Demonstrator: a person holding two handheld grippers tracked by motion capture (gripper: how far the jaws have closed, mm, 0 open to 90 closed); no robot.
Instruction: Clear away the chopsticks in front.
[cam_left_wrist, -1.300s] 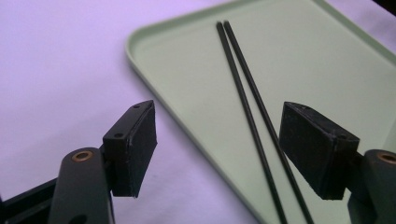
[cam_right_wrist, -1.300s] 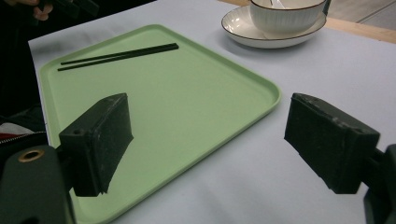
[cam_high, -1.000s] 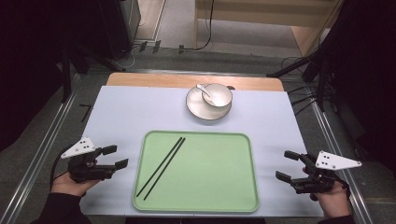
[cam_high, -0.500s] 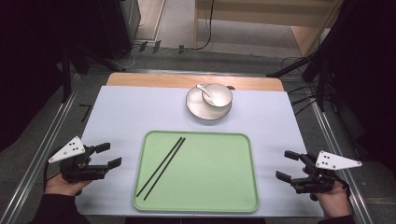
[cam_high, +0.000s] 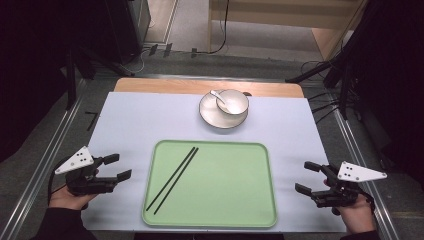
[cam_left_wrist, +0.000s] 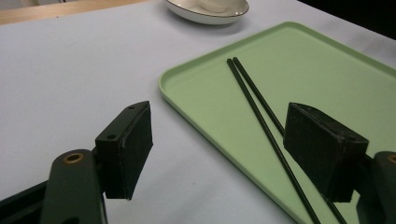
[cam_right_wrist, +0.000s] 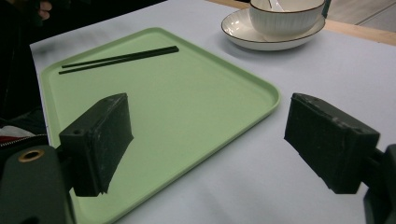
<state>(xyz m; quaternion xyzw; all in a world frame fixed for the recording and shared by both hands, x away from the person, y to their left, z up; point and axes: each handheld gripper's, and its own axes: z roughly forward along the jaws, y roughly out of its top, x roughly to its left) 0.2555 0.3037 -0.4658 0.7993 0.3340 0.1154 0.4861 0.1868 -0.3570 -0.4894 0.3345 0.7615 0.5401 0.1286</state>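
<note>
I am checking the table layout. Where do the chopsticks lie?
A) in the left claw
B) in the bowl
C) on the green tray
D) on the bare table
C: the chopsticks lie side by side on the left part of the tray.
</note>
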